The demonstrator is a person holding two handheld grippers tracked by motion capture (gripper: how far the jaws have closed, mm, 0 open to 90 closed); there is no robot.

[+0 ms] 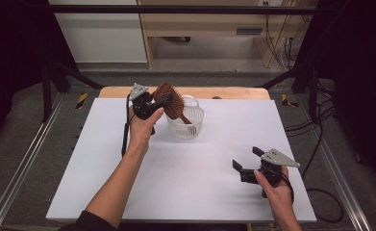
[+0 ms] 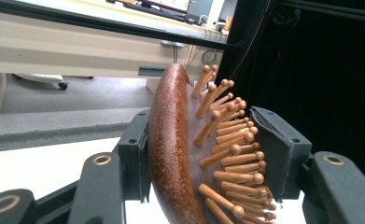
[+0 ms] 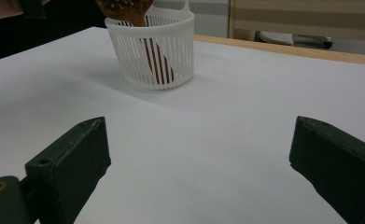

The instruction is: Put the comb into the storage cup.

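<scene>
High view, upper centre of the frame: the left gripper (image 1: pixel 157 105) is clamped on the head of a brown wooden paddle hairbrush with peg bristles (image 1: pixel 170 100), whose handle reaches down into a small white slotted plastic basket (image 1: pixel 191 126) standing on the white worktop (image 1: pixel 185 178). In the left gripper view the two black jaws press the head from both sides, one against the smooth curved back, the other against the bristle field, at the centre of the frame.

The right gripper (image 1: pixel 247 162), at the lower right of the high view, rests low over the worktop with its jaws spread wide and nothing between them; its own view looks across bare worktop toward the basket at the upper left of that frame.

Orientation: the brush's long axis runs steeply, tilted from vertical, head uppermost and toward the upper left of the high view, handle tip down and to the right inside the basket. The bristles face the right of the left gripper view.

Progress, as judged: the brush stands partly in the basket while clamped; whether it is being placed or lifted out cannot be told, and release or withdrawal remains.
</scene>
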